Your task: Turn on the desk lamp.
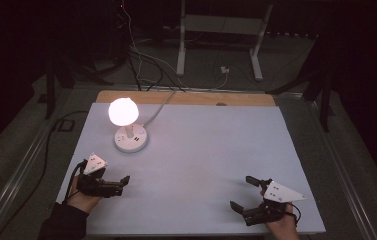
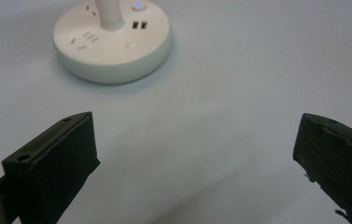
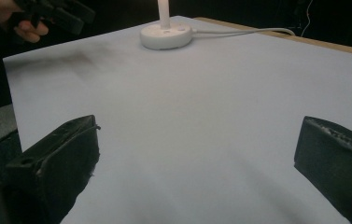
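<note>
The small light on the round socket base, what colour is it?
Blue light, clearest in the left gripper view.

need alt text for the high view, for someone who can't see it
A lit globe lamp glows on a round white socket base at the far left of a pale table in a dark room. Near the front edge, a person's hands hold the left gripper and right gripper, both open and empty.

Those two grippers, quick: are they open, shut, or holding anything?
Left gripper: open, holding nothing, a little short of the lit lamp.
Right gripper: open, holding nothing, over the white table.
</note>
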Motion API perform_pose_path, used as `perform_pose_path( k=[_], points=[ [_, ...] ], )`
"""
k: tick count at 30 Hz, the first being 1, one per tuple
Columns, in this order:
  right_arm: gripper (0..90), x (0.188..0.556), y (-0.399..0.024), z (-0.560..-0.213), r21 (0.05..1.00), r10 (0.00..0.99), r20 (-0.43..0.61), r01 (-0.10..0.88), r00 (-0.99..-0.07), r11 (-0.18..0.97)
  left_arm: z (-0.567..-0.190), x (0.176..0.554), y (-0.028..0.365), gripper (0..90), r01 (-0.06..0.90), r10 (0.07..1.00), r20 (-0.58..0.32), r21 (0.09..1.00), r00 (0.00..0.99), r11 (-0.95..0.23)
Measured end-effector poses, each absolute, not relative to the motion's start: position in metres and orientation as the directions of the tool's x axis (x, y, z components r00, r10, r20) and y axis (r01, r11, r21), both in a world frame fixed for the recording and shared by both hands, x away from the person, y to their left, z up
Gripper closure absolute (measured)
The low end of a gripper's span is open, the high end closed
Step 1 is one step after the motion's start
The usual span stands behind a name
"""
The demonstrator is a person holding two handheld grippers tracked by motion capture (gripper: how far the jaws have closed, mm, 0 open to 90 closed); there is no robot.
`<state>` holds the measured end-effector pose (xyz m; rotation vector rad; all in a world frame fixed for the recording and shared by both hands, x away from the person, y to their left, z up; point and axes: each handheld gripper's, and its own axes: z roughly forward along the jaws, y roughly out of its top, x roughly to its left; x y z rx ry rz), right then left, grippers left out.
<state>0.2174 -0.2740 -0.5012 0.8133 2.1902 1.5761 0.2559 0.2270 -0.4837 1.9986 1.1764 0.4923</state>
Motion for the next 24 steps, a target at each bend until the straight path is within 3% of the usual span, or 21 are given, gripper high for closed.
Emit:
perform_pose_path(
  k=[15,24],
  points=[
    [0.0,0.217,-0.274,-0.502,0.937,0.615,0.065,0.261,-0.786,0.234,-0.504,0.236,0.237,0.4,0.58,0.855,-0.052,0.756,0.515,-0.303],
    [0.0,0.218,-0.274,-0.502,0.936,0.614,0.072,0.266,-0.786,0.23,-0.512,0.237,0.234,0.4,0.566,0.839,-0.012,0.743,0.544,-0.356]
  ],
)
